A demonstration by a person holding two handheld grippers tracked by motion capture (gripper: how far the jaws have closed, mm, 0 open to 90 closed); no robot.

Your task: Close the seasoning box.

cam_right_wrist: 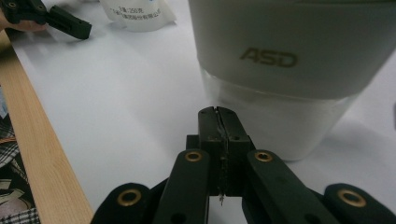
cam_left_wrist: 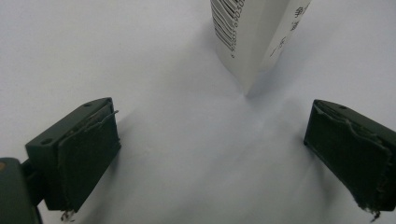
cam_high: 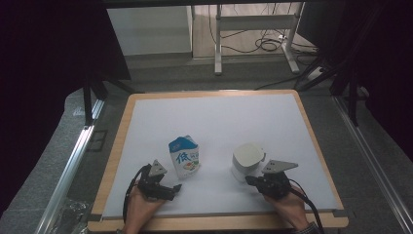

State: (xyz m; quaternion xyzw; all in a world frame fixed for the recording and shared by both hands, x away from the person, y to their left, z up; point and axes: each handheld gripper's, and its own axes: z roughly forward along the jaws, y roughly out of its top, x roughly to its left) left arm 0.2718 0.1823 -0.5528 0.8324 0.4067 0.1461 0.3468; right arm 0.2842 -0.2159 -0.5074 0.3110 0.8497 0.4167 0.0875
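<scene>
The right hand-held gripper [cam_right_wrist: 218, 122] had its jaws pressed together on nothing, their tips just short of the white cup [cam_right_wrist: 289, 74], perhaps touching its base. The left hand-held gripper [cam_left_wrist: 210, 154] stood wide and empty, low on the white table [cam_high: 219, 117], with the milk carton [cam_high: 184, 156] just ahead.

white table top [cam_high: 219, 117], wooden rim [cam_high: 117, 146], cables [cam_high: 265, 44]
</scene>
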